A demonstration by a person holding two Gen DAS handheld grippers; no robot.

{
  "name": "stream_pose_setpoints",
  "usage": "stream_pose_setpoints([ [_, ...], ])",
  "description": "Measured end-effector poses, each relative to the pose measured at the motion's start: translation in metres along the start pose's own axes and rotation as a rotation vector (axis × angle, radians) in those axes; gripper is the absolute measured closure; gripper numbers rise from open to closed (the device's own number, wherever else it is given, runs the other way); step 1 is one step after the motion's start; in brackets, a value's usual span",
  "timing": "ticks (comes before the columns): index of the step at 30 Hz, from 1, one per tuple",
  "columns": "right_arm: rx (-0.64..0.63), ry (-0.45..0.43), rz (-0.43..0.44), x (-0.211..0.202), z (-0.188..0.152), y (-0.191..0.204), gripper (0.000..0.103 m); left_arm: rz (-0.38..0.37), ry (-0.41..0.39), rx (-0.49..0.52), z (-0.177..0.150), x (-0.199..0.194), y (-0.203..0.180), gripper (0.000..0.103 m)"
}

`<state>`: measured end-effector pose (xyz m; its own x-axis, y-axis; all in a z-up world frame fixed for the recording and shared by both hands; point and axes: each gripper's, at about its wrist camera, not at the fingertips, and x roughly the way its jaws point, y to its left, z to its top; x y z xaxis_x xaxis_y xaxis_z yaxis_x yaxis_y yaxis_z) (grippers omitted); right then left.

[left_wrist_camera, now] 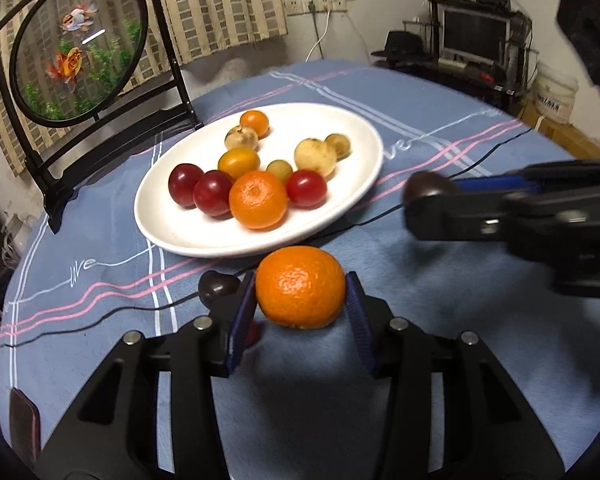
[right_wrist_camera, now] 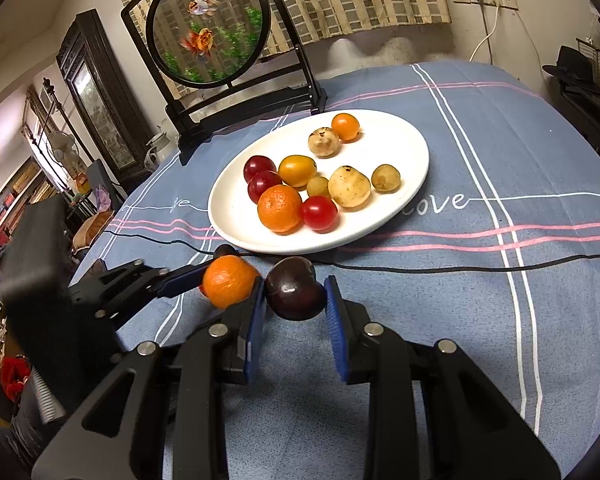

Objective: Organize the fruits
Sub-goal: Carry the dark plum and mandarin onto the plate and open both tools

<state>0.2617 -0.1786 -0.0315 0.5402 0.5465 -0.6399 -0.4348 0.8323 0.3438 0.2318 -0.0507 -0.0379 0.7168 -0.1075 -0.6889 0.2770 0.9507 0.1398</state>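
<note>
Fruits fill the round white plate that sits on the blue striped cloth over the tabletop. In the plate there is a big orange mandarin at the front. Beside it lies a shiny red cherry tomato. Two dark red round fruits touch each other on the left side. A small yellow-orange tomato lies just behind them. There are also a big pale tan fruit, two small greenish-brown fruits, another tan fruit and a little orange fruit at the far side.

In front of the plate, the left gripper holds a second orange mandarin between its blue pads. The pads touch both sides of it, so the left gripper grasps this mandarin. Just to its left a small dark fruit lies on the cloth.

The right gripper clamps a dark purple plum between its own blue pads. This plum is near the front rim of the plate, just beside the held mandarin.

A thin black cable runs across the cloth between the plate and the grippers. Behind the plate stands a round goldfish picture in a black frame.
</note>
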Motion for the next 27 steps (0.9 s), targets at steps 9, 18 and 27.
stream_pose_setpoints([
  [9,-0.052,-0.015,-0.012,0.003,-0.002,0.008,0.073,-0.059,-0.046,-0.096,-0.006,-0.028,0.015,0.058],
  [18,-0.062,-0.100,-0.032,0.036,0.060,-0.002,0.073,-0.062,-0.067,-0.220,0.063,0.002,0.083,0.058],
  [27,-0.037,-0.091,-0.092,0.096,0.110,-0.027,0.073,-0.003,-0.010,-0.265,0.110,0.077,0.108,0.058],
])
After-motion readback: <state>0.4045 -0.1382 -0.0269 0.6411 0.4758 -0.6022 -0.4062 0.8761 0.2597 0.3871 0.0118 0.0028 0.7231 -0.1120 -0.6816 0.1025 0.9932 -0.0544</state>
